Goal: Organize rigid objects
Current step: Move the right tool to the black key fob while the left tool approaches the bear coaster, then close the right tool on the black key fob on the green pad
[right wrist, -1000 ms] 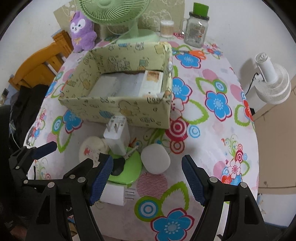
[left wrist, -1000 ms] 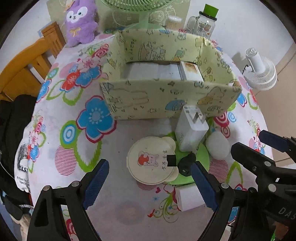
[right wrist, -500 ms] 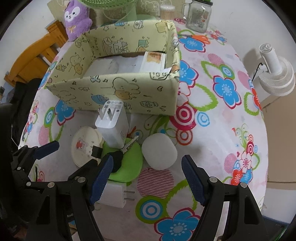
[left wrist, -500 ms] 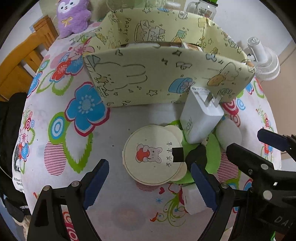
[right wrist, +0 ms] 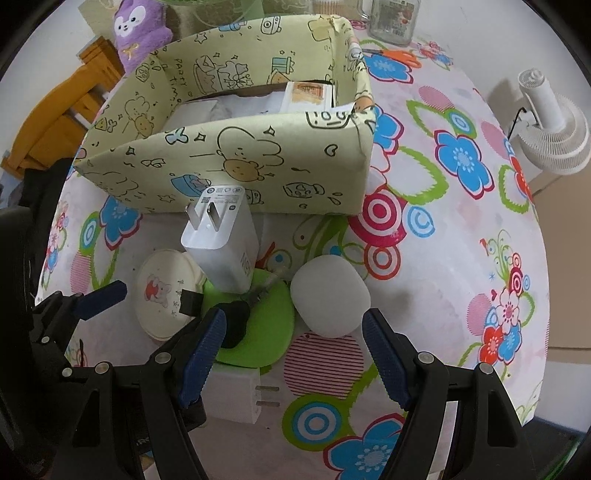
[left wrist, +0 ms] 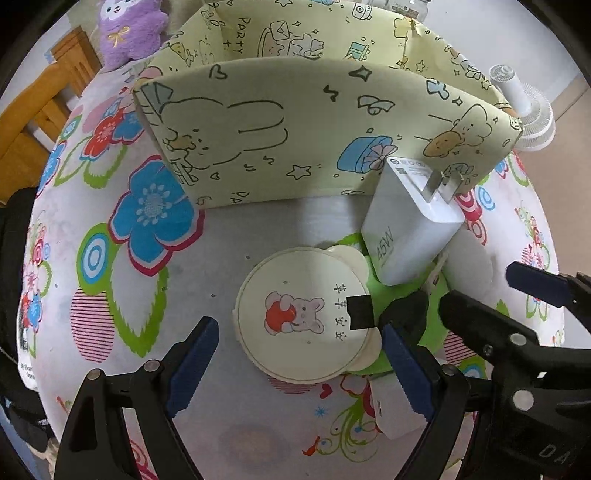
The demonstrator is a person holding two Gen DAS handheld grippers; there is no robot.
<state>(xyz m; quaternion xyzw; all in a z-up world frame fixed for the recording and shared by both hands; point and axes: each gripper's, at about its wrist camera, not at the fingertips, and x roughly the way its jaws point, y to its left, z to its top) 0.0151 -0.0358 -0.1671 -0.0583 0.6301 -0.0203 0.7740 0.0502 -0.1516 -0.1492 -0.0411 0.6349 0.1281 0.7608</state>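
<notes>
A round cream tin (left wrist: 303, 321) with a rabbit picture lies flat on the flowered tablecloth, between the fingers of my left gripper (left wrist: 299, 369). Its jaws are closing and the pads stand apart from the tin. A tall white charger (left wrist: 410, 229) stands on a green disc (right wrist: 258, 328) beside a black piece (right wrist: 232, 321). My right gripper (right wrist: 293, 354) is open, with a white rounded lump (right wrist: 328, 295) just ahead between its fingers. A small white charger (right wrist: 240, 395) lies under its left finger. The yellow cartoon box (right wrist: 229, 162) stands behind and holds white packs.
A purple plush toy (right wrist: 140, 26) and a glass jar (right wrist: 395, 14) stand at the table's back. A white fan (right wrist: 550, 122) is off the right edge, a wooden chair (left wrist: 37, 110) to the left. The right gripper's fingers (left wrist: 535, 288) crowd the left wrist view's right side.
Both grippers have sunk toward the objects, which now look larger and closer. The left gripper's fingers have drawn slightly nearer each other around the tin. Nothing on the table has shifted.
</notes>
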